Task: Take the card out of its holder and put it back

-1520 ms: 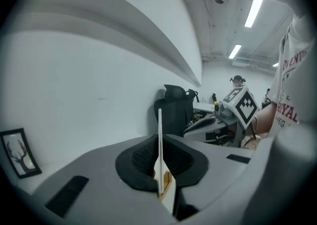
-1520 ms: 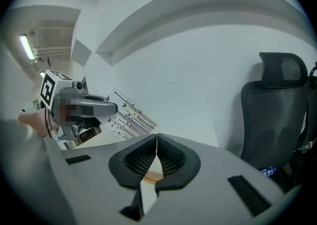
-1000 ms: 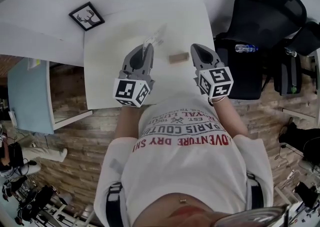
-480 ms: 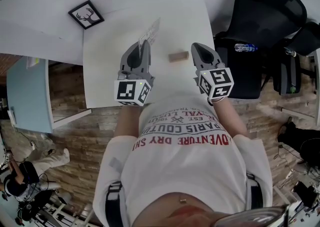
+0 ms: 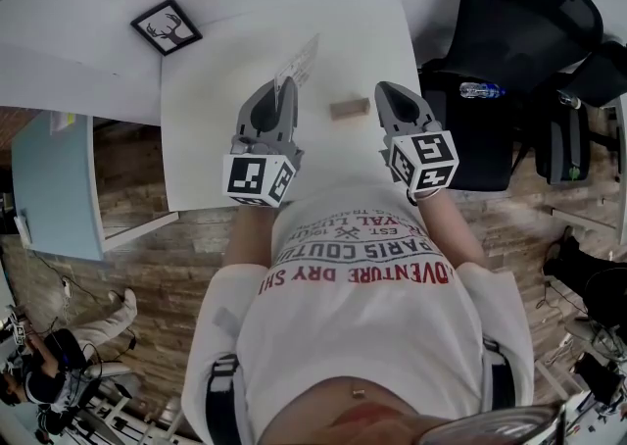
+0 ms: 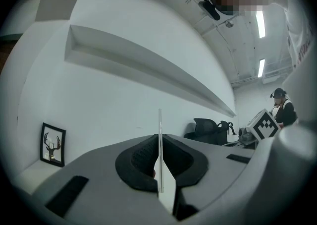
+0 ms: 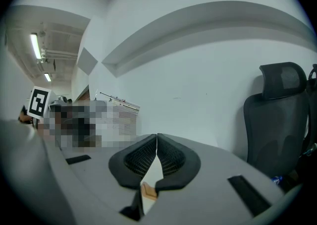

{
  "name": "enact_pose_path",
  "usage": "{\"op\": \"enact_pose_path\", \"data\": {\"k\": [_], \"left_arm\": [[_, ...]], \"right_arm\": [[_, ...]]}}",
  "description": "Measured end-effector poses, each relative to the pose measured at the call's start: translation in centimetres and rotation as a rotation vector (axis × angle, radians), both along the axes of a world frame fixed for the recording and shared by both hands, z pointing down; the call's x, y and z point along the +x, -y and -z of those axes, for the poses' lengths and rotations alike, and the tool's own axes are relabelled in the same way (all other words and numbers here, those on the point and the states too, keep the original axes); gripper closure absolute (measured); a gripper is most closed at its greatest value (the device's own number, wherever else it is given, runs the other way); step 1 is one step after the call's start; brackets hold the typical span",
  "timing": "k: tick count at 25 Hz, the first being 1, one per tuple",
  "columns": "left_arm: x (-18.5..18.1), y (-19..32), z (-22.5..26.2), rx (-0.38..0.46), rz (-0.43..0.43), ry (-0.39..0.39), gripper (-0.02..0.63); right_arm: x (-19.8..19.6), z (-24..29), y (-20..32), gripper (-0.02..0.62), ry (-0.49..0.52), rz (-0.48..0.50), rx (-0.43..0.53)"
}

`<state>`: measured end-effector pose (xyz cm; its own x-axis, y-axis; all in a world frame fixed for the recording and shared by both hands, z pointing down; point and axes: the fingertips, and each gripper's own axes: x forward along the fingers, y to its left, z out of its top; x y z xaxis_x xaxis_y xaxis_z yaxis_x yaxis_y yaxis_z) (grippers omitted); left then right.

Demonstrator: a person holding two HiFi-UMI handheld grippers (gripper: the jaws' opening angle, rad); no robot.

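My left gripper (image 5: 283,88) is shut on the lower edge of a thin, clear-edged card (image 5: 298,62), which stands up above the white table (image 5: 211,139). In the left gripper view the card (image 6: 160,135) shows edge-on, pinched between the jaws of the left gripper (image 6: 159,142). A small wooden holder block (image 5: 350,109) lies on the table between the two grippers, apart from the card. Just right of the block, my right gripper (image 5: 384,92) is shut with nothing in it. In the right gripper view, the block (image 7: 147,191) shows under the touching tips of the right gripper (image 7: 157,138), and the card (image 7: 120,104) stands to the left.
A framed deer picture (image 5: 165,28) lies at the table's far left corner and also shows as the framed picture (image 6: 53,144). A black office chair (image 5: 519,41) with a water bottle (image 5: 480,93) stands right of the table, close to my right gripper.
Both grippers keep their places, the left still holding the card. The card's face shows a little more now than a second ago.
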<state>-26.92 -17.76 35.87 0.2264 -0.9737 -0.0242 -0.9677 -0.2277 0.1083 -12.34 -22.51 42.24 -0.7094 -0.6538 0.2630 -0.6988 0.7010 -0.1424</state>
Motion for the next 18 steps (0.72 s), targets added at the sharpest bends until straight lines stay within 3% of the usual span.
{"op": "enact_pose_path", "data": {"k": [8,18], "left_arm": [[1.0,1.1,-1.8,-0.075,-0.107,0.048,0.569],[3.1,1.8,-6.6,-0.272,-0.294,0.124,0.569]], "right_arm": [[0.1,-1.1,0.6,0.569,-0.010,-0.019,-0.031],[2.7,-3.5,0.3,0.569,-0.011,-0.074,-0.091]]}}
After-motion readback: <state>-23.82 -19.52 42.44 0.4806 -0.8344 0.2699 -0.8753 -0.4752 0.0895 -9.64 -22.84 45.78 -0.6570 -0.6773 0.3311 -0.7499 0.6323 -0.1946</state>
